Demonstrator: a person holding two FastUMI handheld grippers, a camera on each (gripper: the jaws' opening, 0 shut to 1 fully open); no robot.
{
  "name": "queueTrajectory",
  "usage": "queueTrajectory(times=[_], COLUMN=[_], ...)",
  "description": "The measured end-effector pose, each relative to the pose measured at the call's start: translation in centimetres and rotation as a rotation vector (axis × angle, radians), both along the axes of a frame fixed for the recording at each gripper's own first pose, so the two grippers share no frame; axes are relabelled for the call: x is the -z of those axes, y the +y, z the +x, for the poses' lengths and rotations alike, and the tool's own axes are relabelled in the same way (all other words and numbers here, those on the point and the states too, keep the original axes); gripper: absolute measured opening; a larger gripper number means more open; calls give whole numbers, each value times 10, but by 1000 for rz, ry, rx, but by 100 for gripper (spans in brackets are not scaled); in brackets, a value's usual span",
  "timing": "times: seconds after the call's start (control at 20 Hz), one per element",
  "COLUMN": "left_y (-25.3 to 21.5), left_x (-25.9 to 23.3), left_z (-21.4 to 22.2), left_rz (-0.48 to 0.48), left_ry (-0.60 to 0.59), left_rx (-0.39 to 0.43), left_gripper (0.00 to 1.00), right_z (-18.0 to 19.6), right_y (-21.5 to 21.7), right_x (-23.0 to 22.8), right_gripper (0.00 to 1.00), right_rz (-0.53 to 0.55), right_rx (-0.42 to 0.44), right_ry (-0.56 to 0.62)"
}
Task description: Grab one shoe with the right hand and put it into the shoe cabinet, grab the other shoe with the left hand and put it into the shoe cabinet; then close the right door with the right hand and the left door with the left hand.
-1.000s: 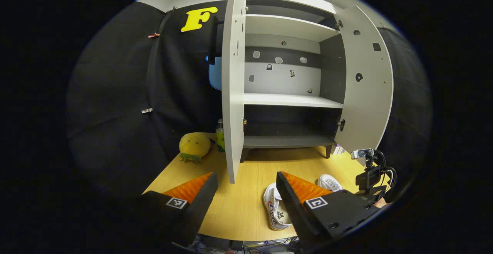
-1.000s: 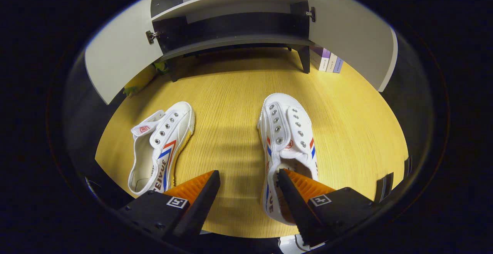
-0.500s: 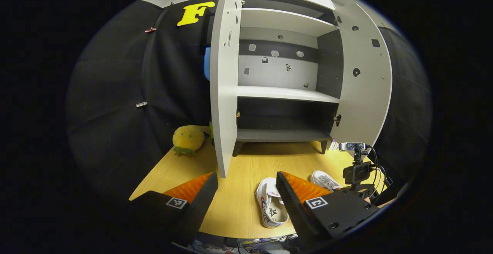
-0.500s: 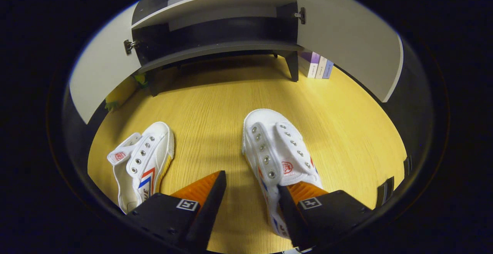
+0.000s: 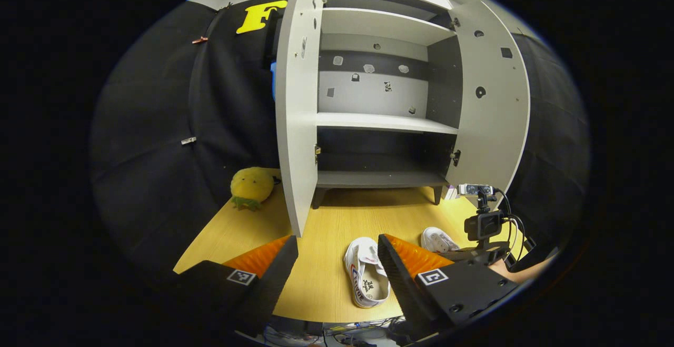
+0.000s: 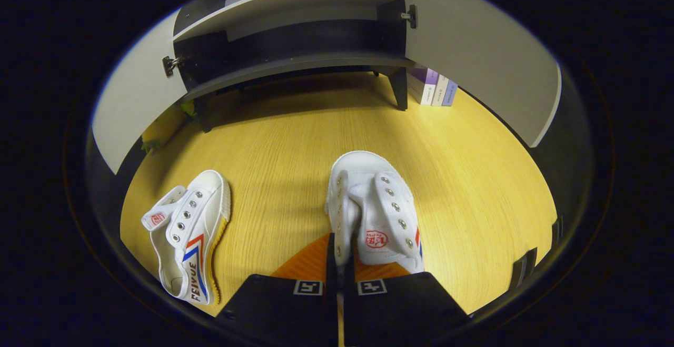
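Right gripper view is showing the right claw (image 6: pixel 341 263) pinching the white canvas shoe's (image 6: pixel 376 207) side wall, needing a level lift toward the grey shoe cabinet's (image 6: pixel 295 65) bottom shelf.

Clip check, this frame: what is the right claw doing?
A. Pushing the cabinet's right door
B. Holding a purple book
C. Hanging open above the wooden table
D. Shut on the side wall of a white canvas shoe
D: in the right gripper view the right claw has both fingers pressed together on the eyelet-side wall of the white canvas shoe.
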State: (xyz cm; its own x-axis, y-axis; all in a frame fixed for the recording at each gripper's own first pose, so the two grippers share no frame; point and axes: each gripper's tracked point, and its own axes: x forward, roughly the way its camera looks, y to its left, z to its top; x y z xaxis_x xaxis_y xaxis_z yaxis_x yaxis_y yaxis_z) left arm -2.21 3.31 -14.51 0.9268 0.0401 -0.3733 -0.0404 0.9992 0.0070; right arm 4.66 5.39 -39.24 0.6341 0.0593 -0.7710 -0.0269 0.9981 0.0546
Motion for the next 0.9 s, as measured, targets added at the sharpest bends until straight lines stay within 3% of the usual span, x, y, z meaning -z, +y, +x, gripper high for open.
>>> queueTrajectory(times=[0.2,0.55,0.9], left_y=[-7,-12,-8], left_x=[5,6,0], left_z=[-5,-8,-4], left_rz=[4,13,12], left_ry=[14,8,-21], left_rx=[18,53,69], left_gripper=[95,95,95], right_z=[2,6,23], right_y=[-1,2,22], right_x=[0,-31,-109], right_gripper=[5,5,5], right_rz=[36,-24,-96], right_rx=[-2,-63,-188], right_ry=[7,-103,-276])
